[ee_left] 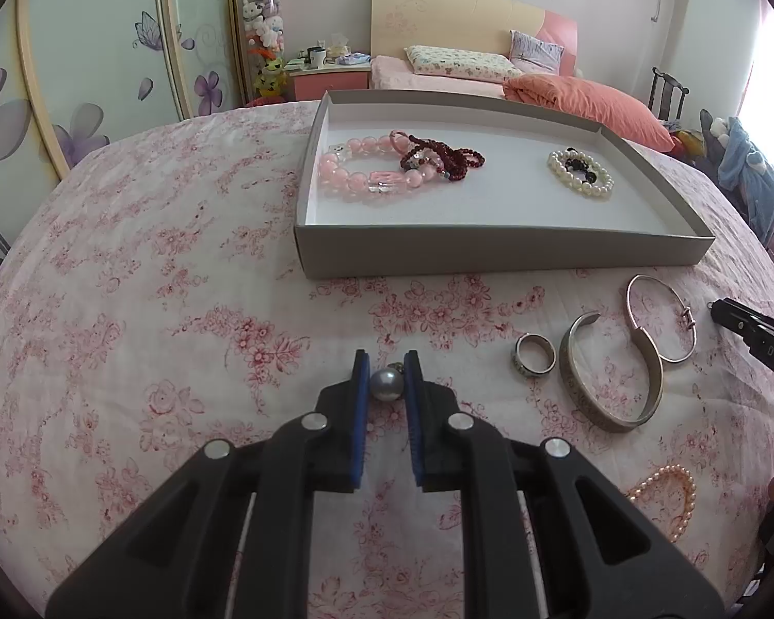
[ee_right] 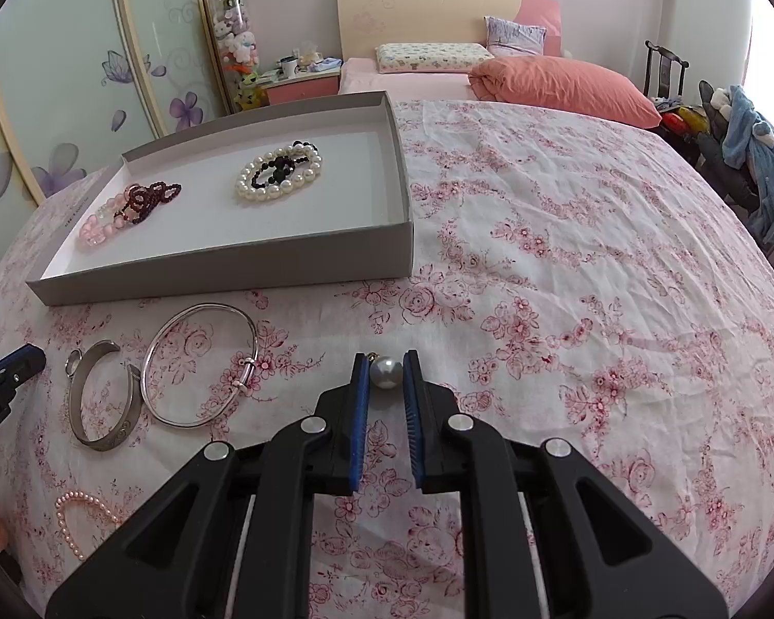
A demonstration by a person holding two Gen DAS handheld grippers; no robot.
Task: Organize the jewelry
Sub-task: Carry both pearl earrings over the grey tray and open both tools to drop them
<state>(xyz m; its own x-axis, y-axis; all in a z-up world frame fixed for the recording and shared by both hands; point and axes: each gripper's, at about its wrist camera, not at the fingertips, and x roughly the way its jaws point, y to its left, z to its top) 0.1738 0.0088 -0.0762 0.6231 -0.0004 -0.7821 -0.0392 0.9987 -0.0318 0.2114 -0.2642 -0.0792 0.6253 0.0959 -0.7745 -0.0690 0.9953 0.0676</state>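
My left gripper (ee_left: 387, 374) is shut on a grey pearl earring (ee_left: 386, 384), held just above the floral cloth. My right gripper (ee_right: 386, 372) is shut on a white pearl earring (ee_right: 387, 372). A grey tray (ee_left: 490, 250) ahead holds a pink bead bracelet (ee_left: 356, 175), a dark red bead string (ee_left: 449, 157) and a white pearl bracelet (ee_left: 580, 175) with black beads. On the cloth between the grippers lie a ring (ee_left: 532, 356), a wide silver cuff (ee_left: 614, 376), a thin silver bangle (ee_left: 660, 317) and a small pink pearl bracelet (ee_left: 665, 495). The tray also shows in the right wrist view (ee_right: 232, 271).
The work surface is a table under a pink floral cloth (ee_left: 155, 309). Behind it stand a bed with an orange duvet (ee_left: 583, 98), a bedside table (ee_left: 330, 77) and a wardrobe with flower decals (ee_left: 77, 77). A chair with clothes (ee_right: 748, 155) is at the right.
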